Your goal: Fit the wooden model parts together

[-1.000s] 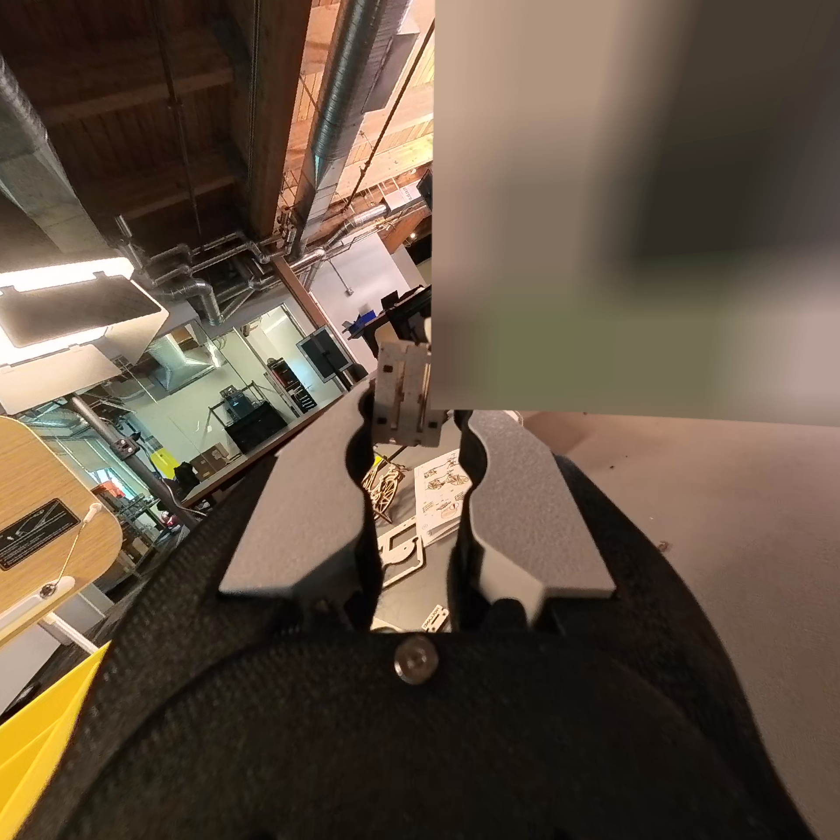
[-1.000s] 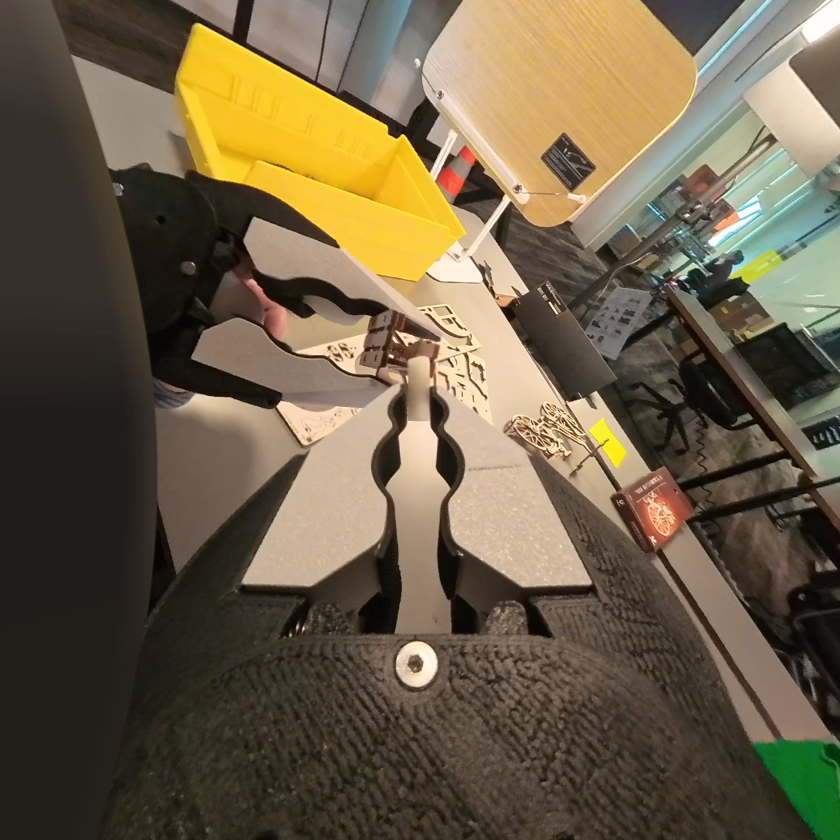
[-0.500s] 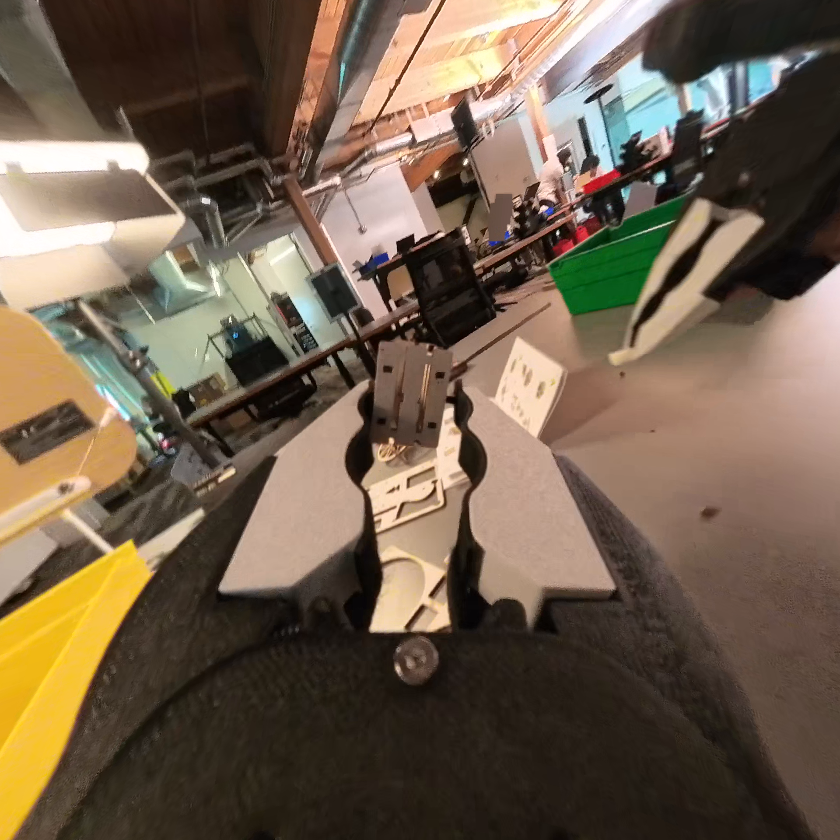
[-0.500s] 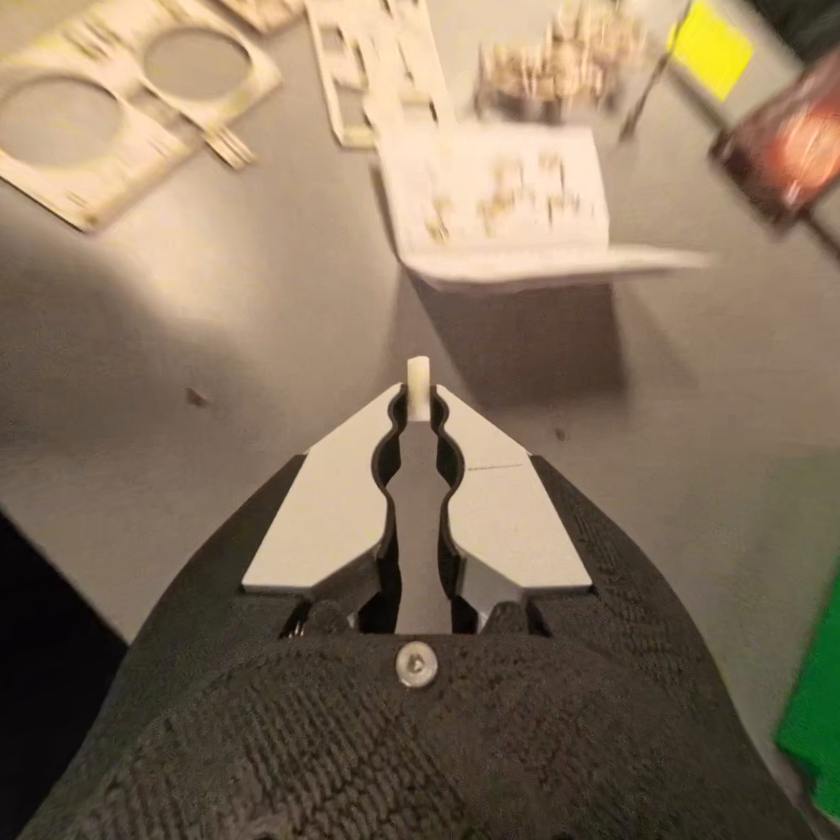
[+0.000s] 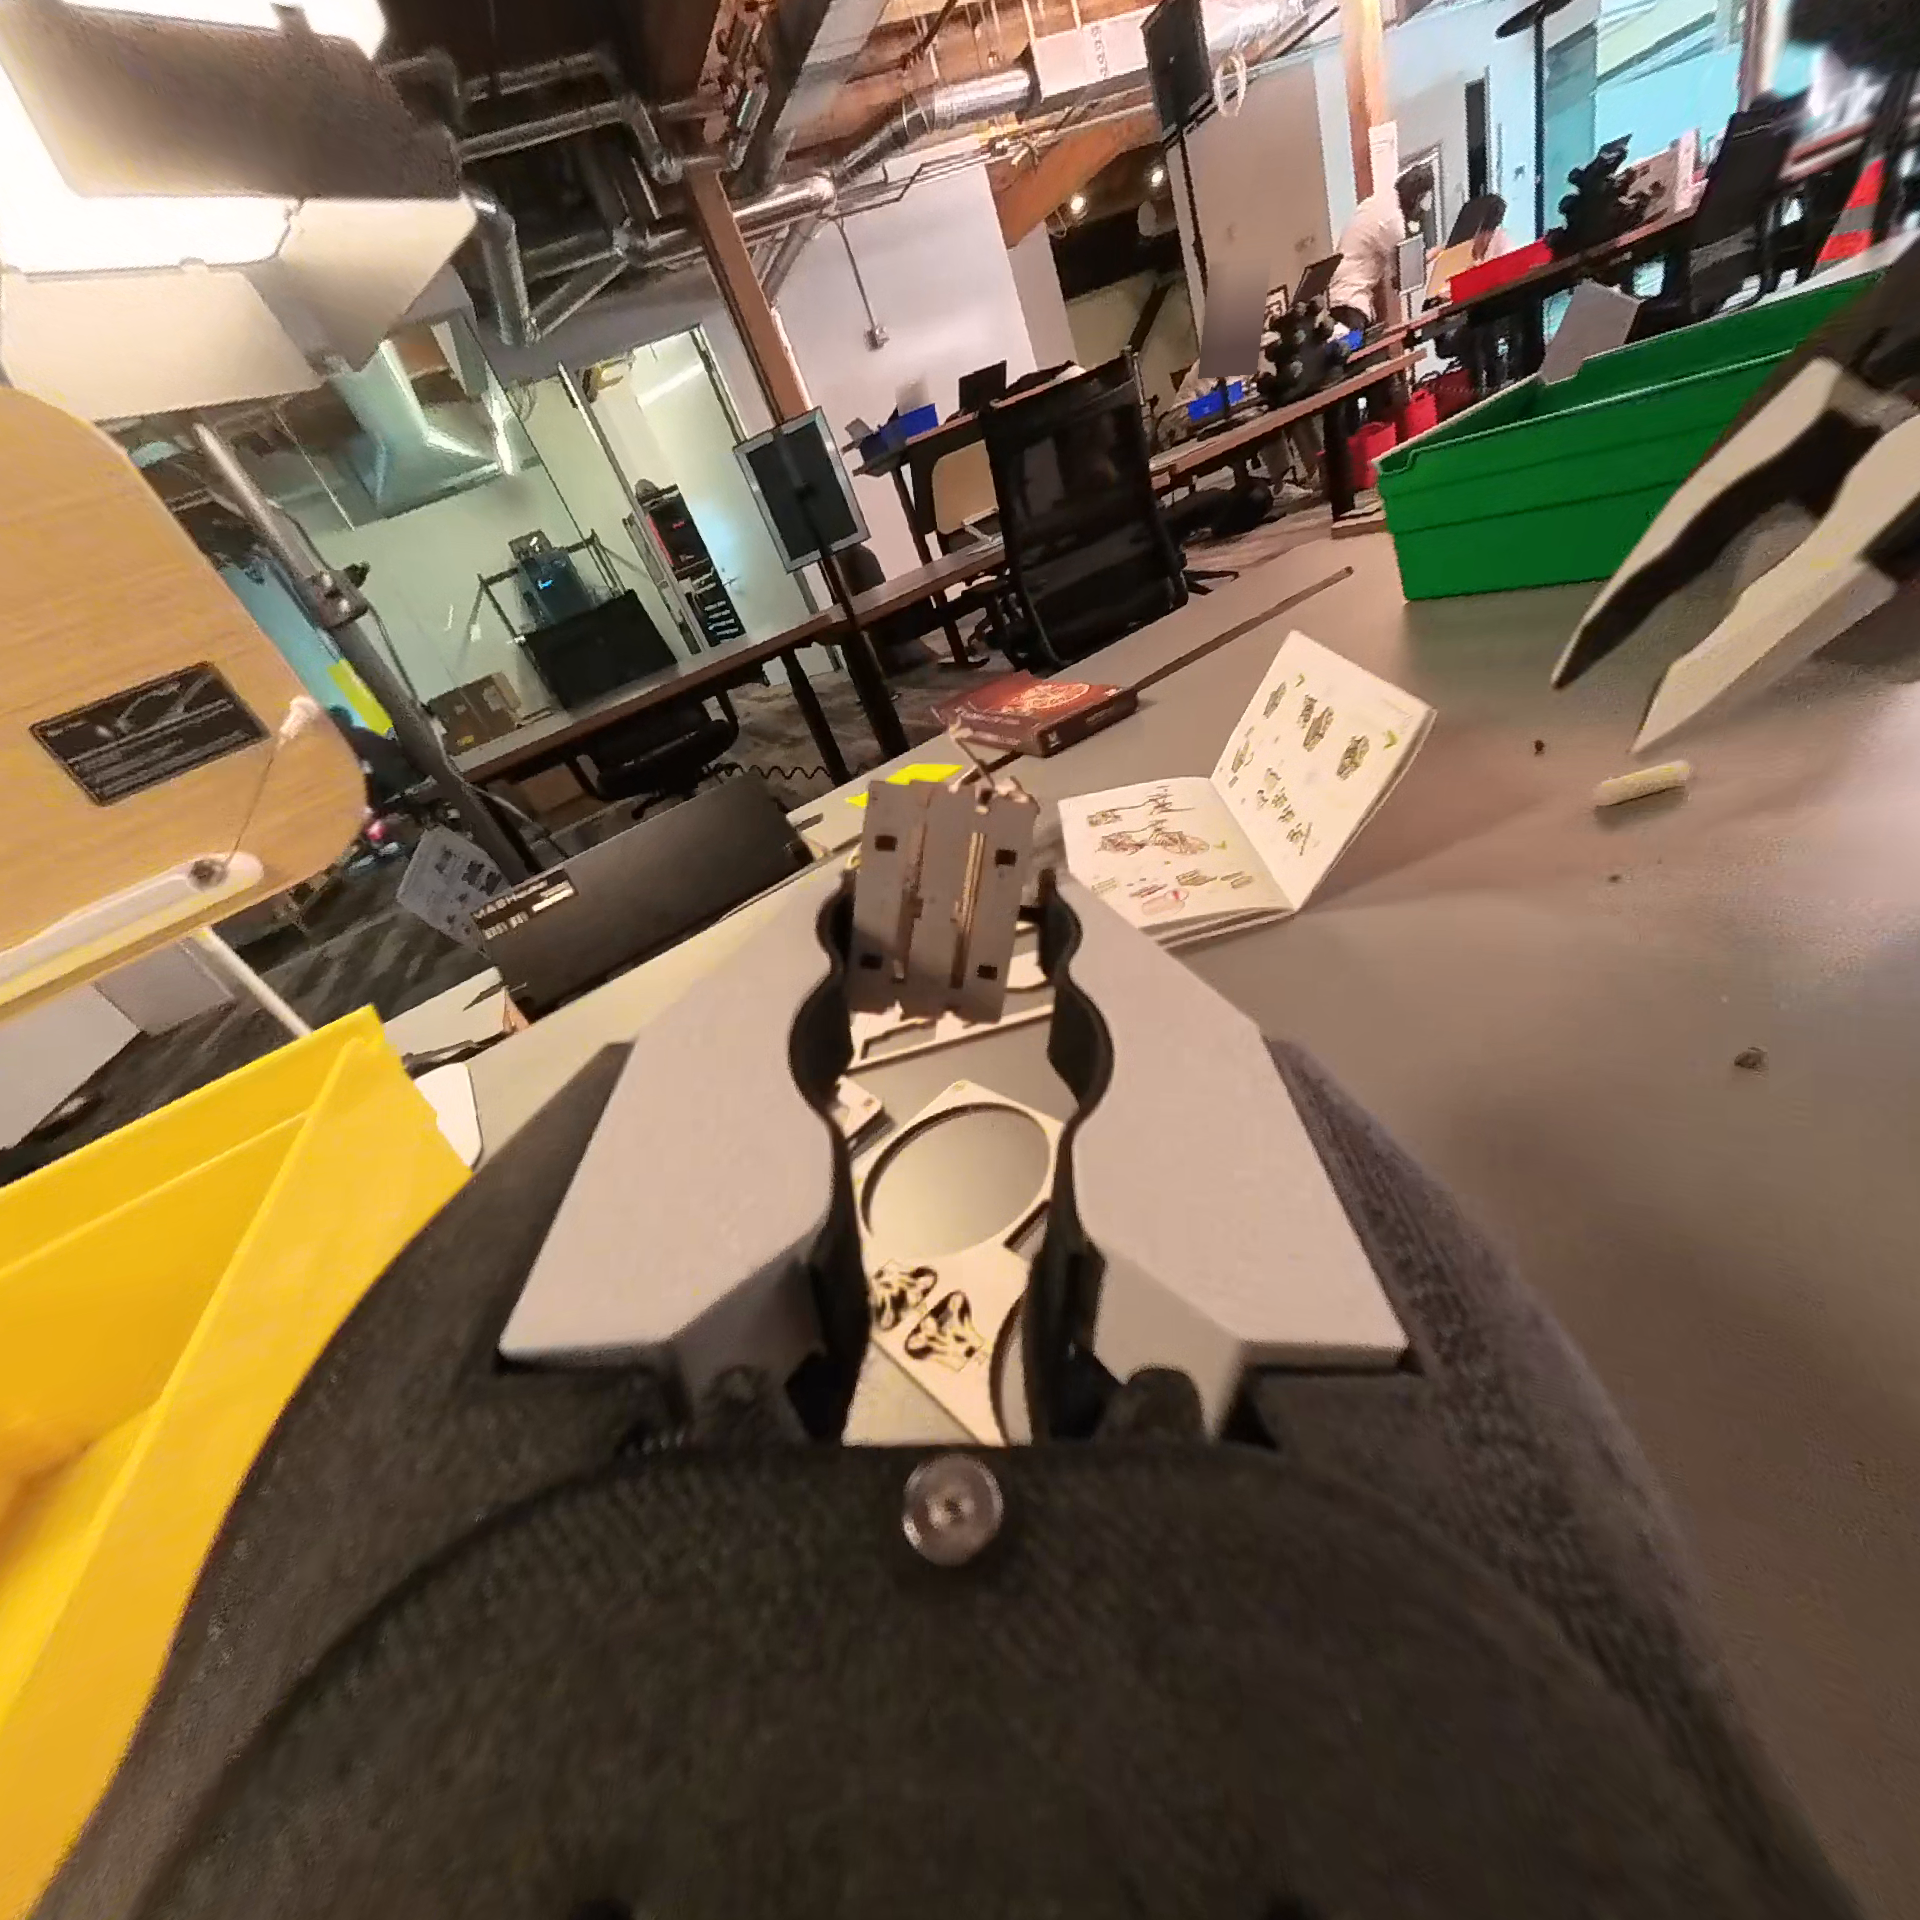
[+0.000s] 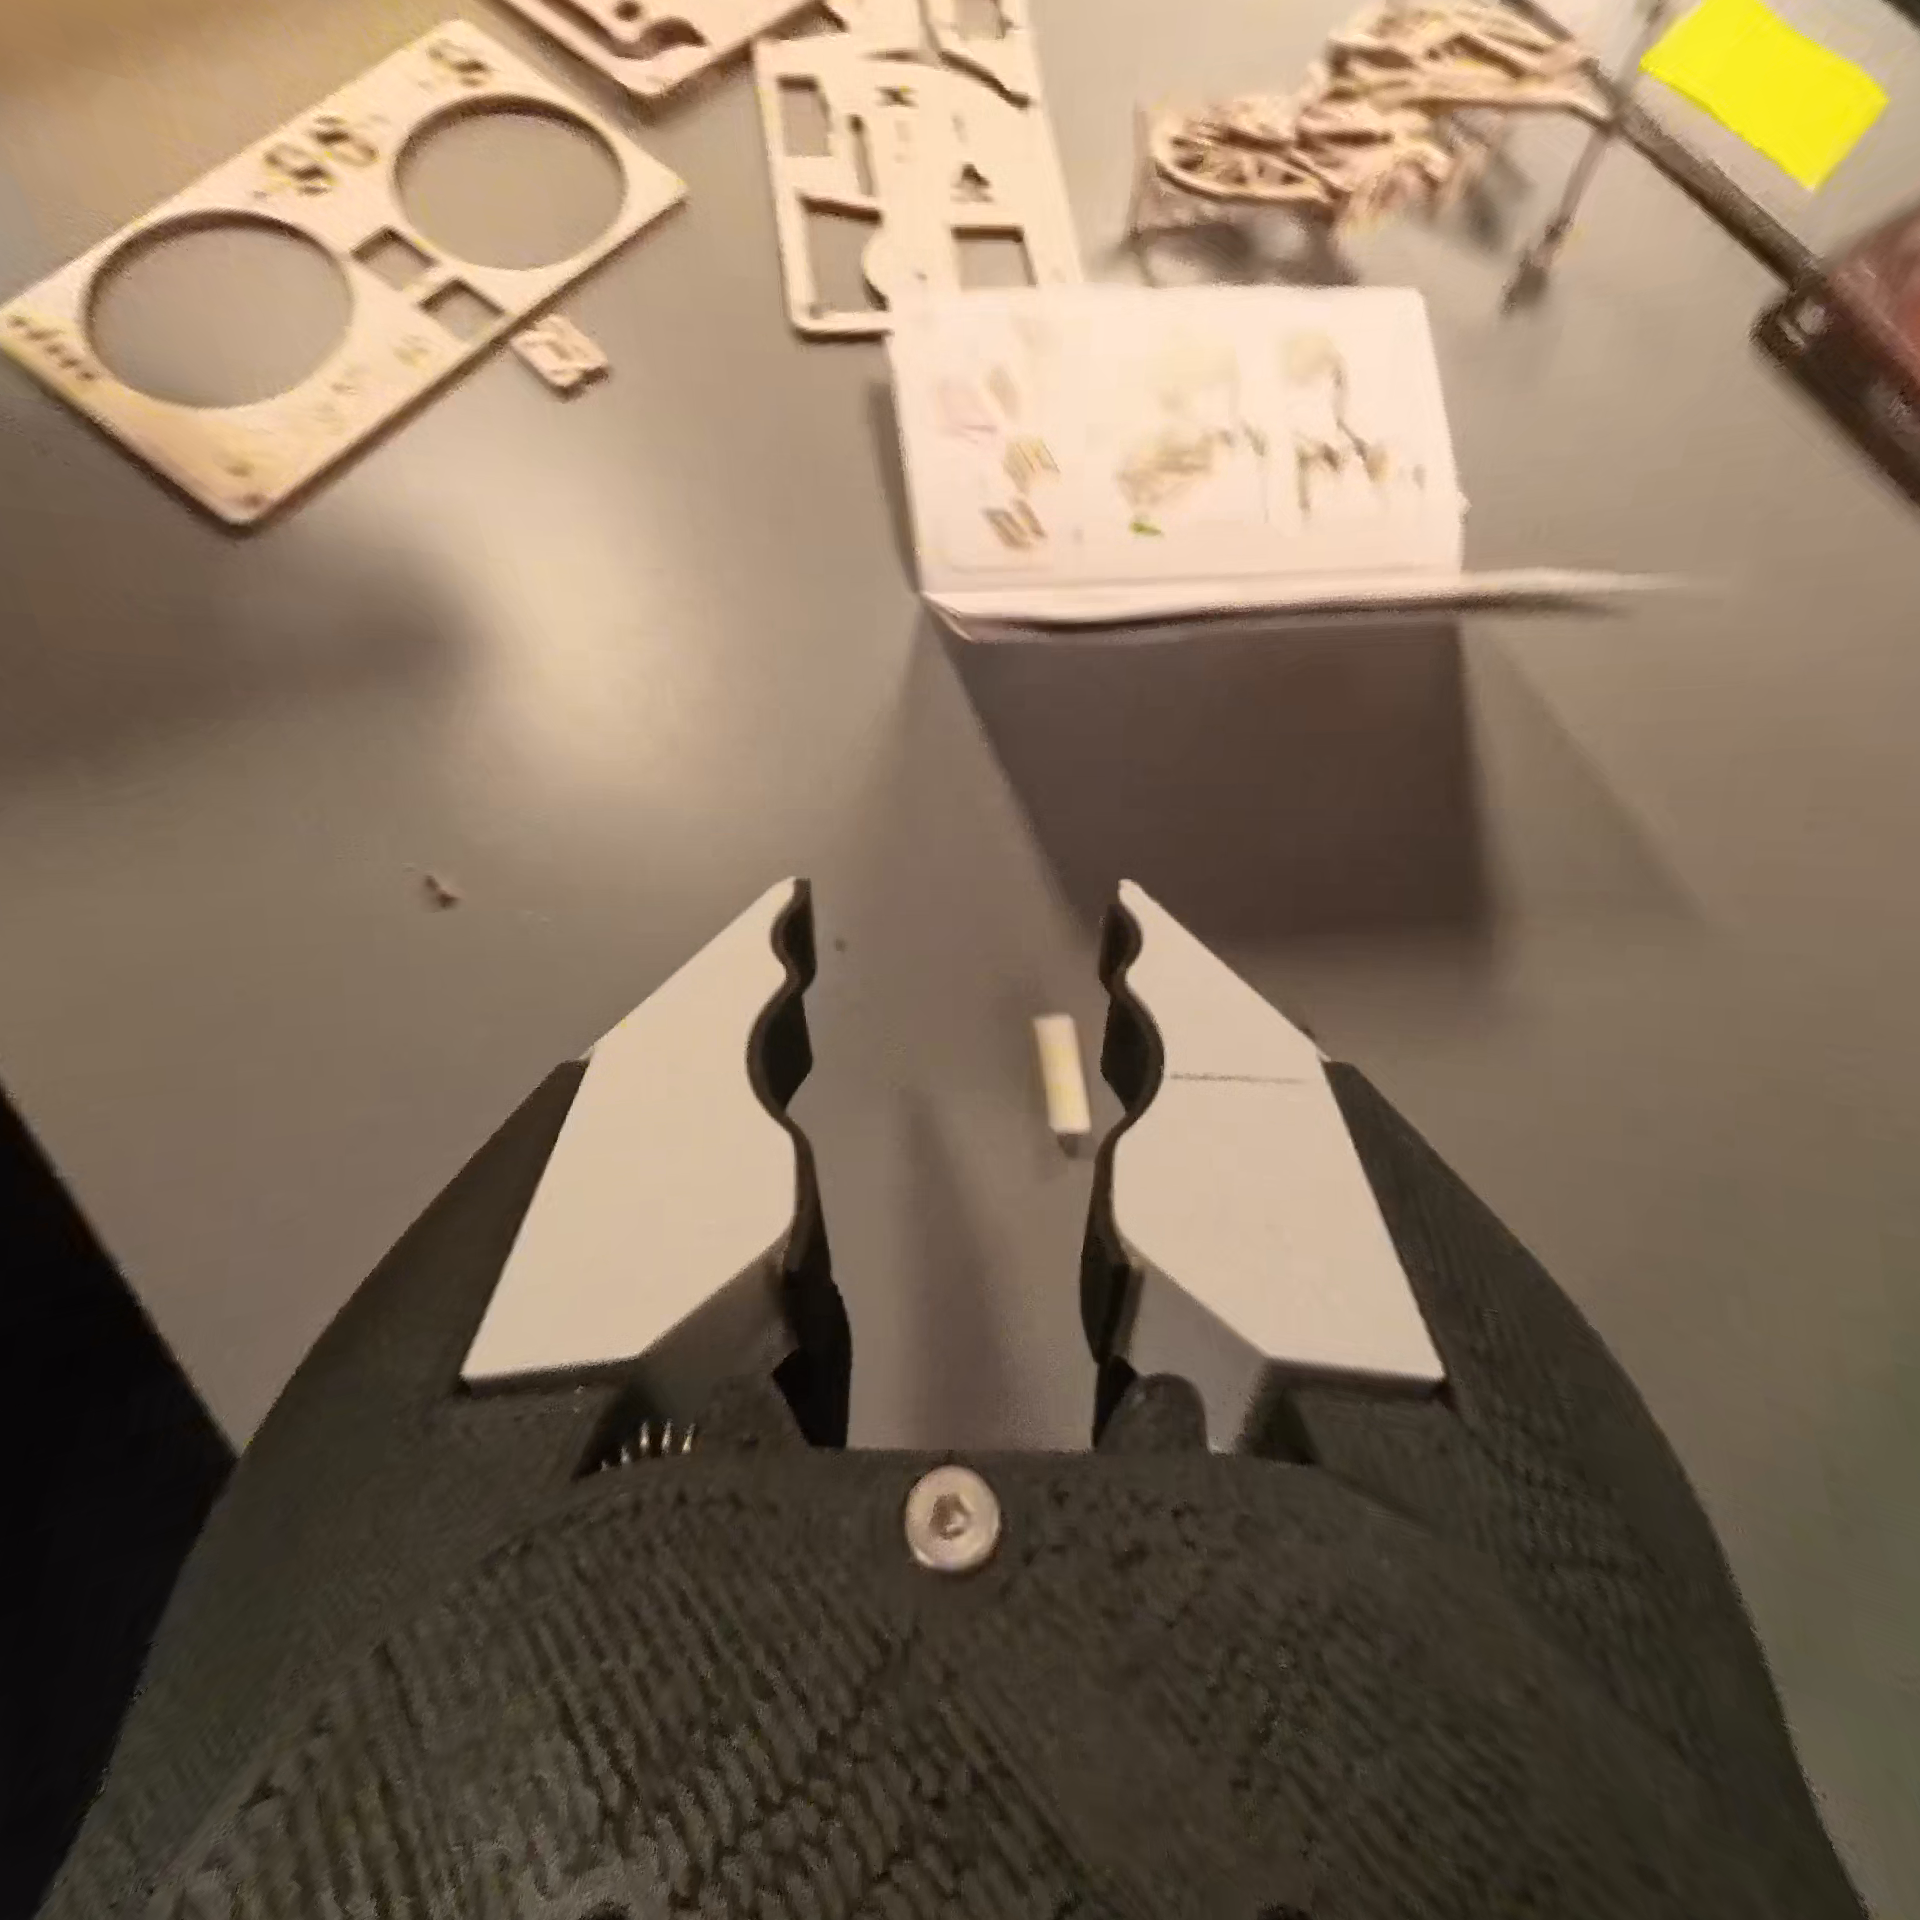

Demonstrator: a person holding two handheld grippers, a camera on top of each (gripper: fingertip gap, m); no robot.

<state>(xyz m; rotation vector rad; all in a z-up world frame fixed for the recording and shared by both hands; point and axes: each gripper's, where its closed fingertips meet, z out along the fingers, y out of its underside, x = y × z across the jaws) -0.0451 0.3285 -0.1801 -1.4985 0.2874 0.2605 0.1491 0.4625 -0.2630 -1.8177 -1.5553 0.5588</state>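
Left tongs (image 5: 951, 914) are closed on a slotted wooden block (image 5: 940, 899), held upright at the tips, clear of the grey surface (image 5: 1558, 1039). Right tongs (image 6: 961, 914) stand wide apart and hold nothing; they hang just above the surface. A small pale wooden peg (image 6: 1062, 1081) lies flat on the surface between the right fingers (image 6: 1216, 1091), nearer the right-hand one, touching neither. Ahead of it lies an open instruction booklet (image 6: 1174, 436). Beyond, punched-out wooden sheets (image 6: 343, 260) lie flat, and an assembled wooden model (image 6: 1330, 125) stands near a yellow note (image 6: 1761, 94). A green bin (image 5: 1558, 488) sits at the far right edge, a yellow bin (image 5: 187, 1299) at left.
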